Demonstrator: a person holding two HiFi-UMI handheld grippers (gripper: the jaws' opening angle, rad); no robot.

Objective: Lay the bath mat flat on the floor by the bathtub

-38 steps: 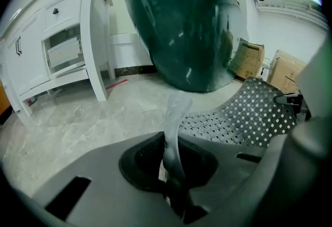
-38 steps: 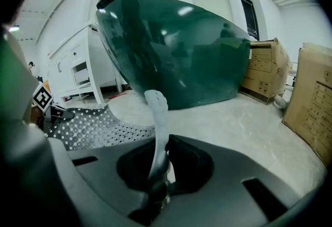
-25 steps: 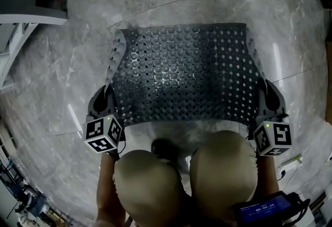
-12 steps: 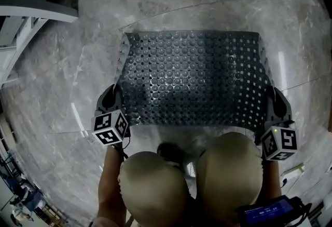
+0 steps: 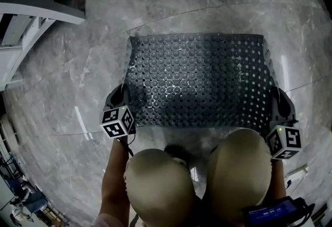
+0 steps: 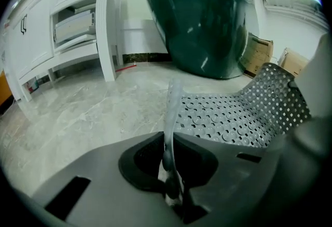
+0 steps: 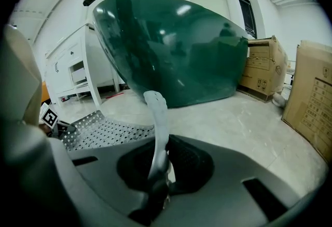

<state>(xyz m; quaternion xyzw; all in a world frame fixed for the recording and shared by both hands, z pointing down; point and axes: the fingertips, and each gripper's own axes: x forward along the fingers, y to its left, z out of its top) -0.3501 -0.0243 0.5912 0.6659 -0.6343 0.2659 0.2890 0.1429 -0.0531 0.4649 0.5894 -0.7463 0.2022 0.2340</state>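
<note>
- We note the bath mat [image 5: 197, 80] spread on the floor [image 5: 67, 80] before the bathtub [image 6: 197, 13], far edge down.
- Left gripper [image 5: 121, 97] and right gripper [image 5: 277, 102] each pinch a near corner, raised.
- Remaining, we judge: lower the corners, release.

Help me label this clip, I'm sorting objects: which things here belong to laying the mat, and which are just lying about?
In the job: bath mat, pinched at its side edges by the left gripper and right gripper; floor; bathtub.
Lying about: cardboard boxes; white cabinet.
</note>
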